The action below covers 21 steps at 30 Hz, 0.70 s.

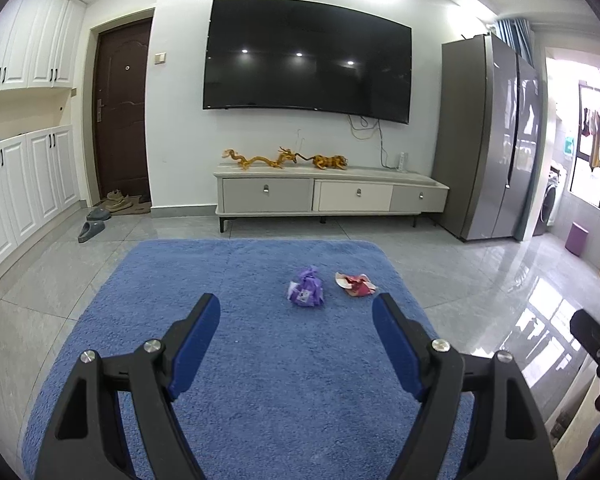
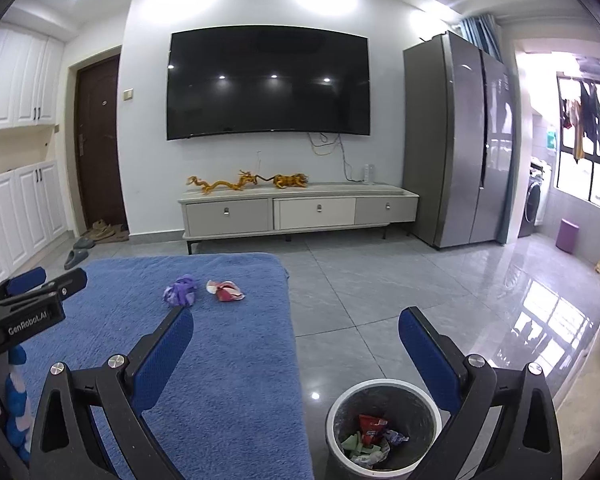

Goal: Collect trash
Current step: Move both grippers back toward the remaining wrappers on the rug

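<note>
Two pieces of trash lie side by side on a blue fuzzy cloth surface [image 1: 260, 380]: a crumpled purple wrapper [image 1: 306, 289] and, to its right, a red and white wrapper [image 1: 355, 283]. My left gripper [image 1: 296, 302] is open and hangs short of the purple wrapper, holding nothing. In the right wrist view the purple wrapper [image 2: 180, 290] and the red wrapper [image 2: 225, 290] lie ahead to the left. My right gripper [image 2: 296, 314] is open and empty, over the cloth's right edge. A round grey bin [image 2: 340, 404] with several scraps inside stands on the floor below it. The left gripper [image 2: 56, 278] shows at the left.
A low TV cabinet [image 1: 328, 196] with golden figurines stands against the far wall under a large dark TV [image 1: 308, 68]. A grey fridge [image 1: 492, 140] is at the right, white cupboards [image 1: 24, 184] and slippers [image 1: 92, 230] at the left. A purple stool [image 2: 567, 235] sits on the glossy tile floor [image 2: 380, 300].
</note>
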Available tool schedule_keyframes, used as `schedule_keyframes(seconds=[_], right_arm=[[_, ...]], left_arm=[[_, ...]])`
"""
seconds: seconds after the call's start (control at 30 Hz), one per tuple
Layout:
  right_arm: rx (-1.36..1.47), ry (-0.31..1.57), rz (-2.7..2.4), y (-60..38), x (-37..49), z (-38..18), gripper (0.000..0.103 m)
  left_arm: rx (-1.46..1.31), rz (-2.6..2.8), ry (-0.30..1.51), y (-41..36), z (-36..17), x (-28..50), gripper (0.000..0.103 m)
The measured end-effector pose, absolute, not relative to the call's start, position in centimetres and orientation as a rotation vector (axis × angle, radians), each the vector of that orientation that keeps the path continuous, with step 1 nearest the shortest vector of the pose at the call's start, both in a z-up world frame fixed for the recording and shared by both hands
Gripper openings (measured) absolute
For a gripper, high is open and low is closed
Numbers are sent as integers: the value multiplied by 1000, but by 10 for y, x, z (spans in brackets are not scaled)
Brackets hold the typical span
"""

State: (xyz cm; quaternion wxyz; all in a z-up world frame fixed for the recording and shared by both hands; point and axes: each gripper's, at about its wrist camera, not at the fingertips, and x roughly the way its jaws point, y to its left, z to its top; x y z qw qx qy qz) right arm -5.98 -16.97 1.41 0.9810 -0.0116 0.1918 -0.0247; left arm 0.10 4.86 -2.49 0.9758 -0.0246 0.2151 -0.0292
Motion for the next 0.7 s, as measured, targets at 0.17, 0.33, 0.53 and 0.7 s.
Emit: schedule_keyframes(seconds=[0.17, 0.33, 0.53, 0.7], right_arm=[[-39, 367, -28, -158, -63, 17, 103], [-33, 355, -14, -155, -63, 19, 103], [-32, 385, 9, -155, -53, 12, 103], [-35, 444, 40, -159, -26, -1, 103]], left_arm=[[-59, -52, 417, 58, -23, -4, 78], [-66, -48, 412, 65, -24, -6, 78], [-75, -34, 447, 79, -32, 11, 78], [-86, -29, 517, 105, -50, 48, 78]])
